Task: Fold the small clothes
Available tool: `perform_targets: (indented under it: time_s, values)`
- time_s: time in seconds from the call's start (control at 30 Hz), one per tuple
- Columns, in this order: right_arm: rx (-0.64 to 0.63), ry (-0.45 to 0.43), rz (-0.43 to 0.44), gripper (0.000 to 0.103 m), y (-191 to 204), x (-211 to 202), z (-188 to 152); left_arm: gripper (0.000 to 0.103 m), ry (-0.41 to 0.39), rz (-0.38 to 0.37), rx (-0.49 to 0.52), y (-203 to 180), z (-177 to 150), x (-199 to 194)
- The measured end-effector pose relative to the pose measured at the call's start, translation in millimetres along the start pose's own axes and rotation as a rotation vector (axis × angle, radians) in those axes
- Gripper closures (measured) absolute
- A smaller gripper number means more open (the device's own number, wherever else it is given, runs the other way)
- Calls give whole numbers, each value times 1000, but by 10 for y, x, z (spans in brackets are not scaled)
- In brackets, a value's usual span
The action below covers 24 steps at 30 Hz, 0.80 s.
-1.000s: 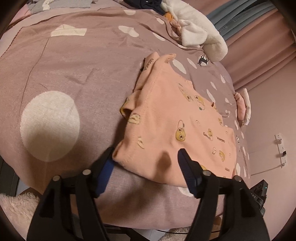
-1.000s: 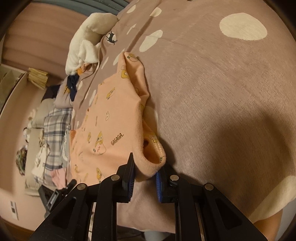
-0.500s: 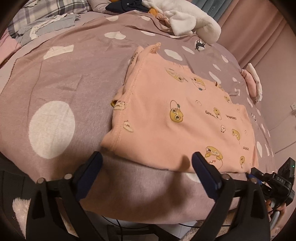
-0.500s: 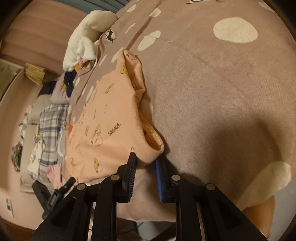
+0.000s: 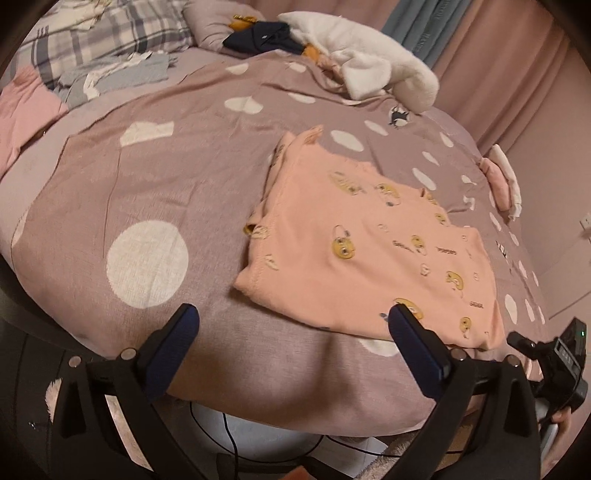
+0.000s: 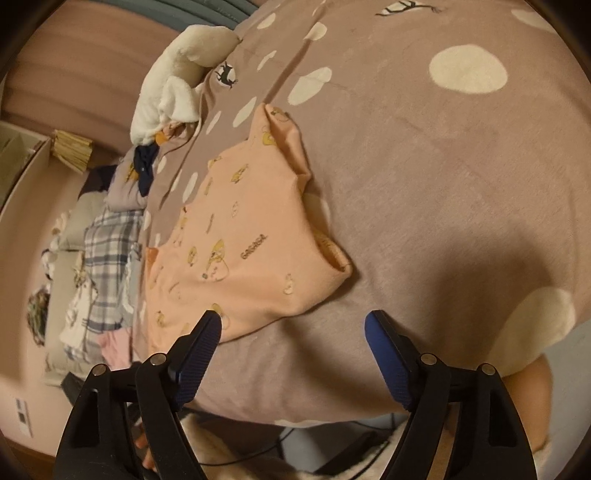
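Observation:
A small peach garment (image 5: pixel 362 251) with yellow cartoon prints lies folded flat on the mauve dotted bedspread (image 5: pixel 147 184). My left gripper (image 5: pixel 291 317) hovers just in front of its near hem, jaws wide open with only bedspread between them. In the right wrist view the same garment (image 6: pixel 251 240) lies ahead and to the left. My right gripper (image 6: pixel 292 321) is opening, with nothing between its fingers. Its left fingertip (image 6: pixel 210 325) overlaps the garment's near edge, and the folded corner lies free just beyond.
A white fluffy garment (image 5: pixel 369 62), a dark item (image 5: pixel 258 37), plaid bedding (image 5: pixel 110 33) and pink cloth (image 5: pixel 22 107) crowd the far side of the bed. A small folded pink and white piece (image 5: pixel 502 181) lies at the right. The bed's front edge runs under both grippers, with cables below.
The right gripper has let go of the garment's folded corner and spread its jaws wide. The left jaws widened and drew back and up from the hem. The garment now lies flat.

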State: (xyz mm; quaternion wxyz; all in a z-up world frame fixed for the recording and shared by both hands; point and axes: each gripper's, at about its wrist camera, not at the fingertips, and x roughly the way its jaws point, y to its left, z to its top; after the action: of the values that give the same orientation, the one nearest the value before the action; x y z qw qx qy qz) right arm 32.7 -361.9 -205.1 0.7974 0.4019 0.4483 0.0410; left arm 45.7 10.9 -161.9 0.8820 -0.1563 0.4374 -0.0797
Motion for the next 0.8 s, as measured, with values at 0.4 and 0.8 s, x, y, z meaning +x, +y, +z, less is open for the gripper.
perform_targets:
  time_s: [0.4, 0.8]
  values:
    - [94, -84, 165, 30, 79, 306, 208, 1, 0, 10, 71, -71, -36, 2]
    - [192, -153, 148, 86, 1, 426, 262, 1, -8, 21, 10, 207, 5, -10]
